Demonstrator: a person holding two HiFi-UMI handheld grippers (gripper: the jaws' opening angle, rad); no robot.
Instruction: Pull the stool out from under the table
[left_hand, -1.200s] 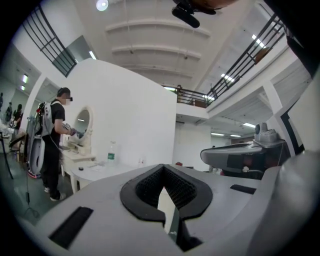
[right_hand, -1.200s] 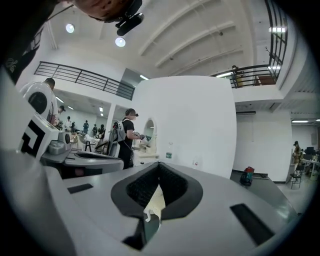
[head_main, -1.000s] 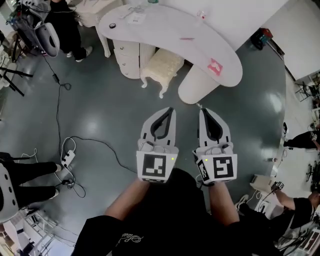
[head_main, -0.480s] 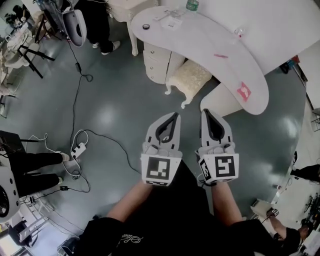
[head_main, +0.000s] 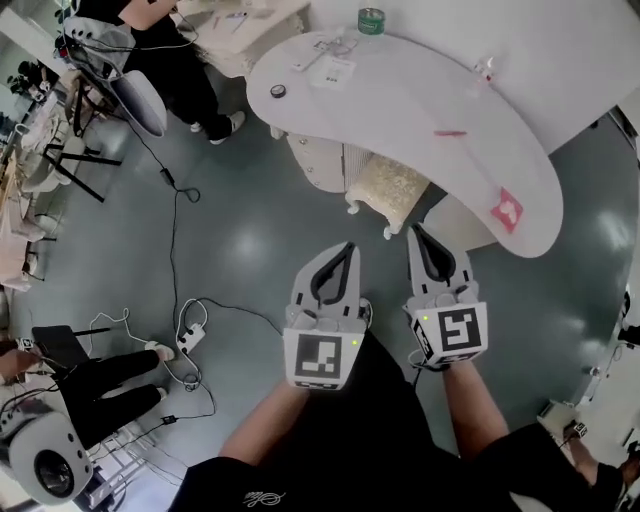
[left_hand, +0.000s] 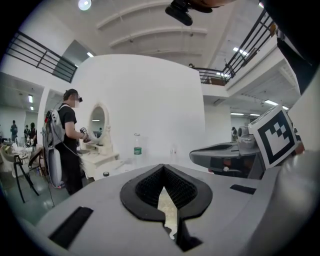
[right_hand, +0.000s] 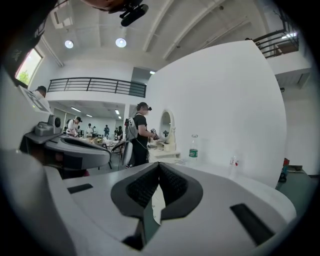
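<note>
Left claw (head_main: 345, 246) and right claw (head_main: 415, 231), pressed together, are hovering before the stool (head_main: 388, 190): seemingly light, rigid, grippable at its rim.

A cream, tufted stool (head_main: 388, 188) with curved legs stands upright, half tucked under the white curved table (head_main: 400, 100), upper centre of frame.
</note>
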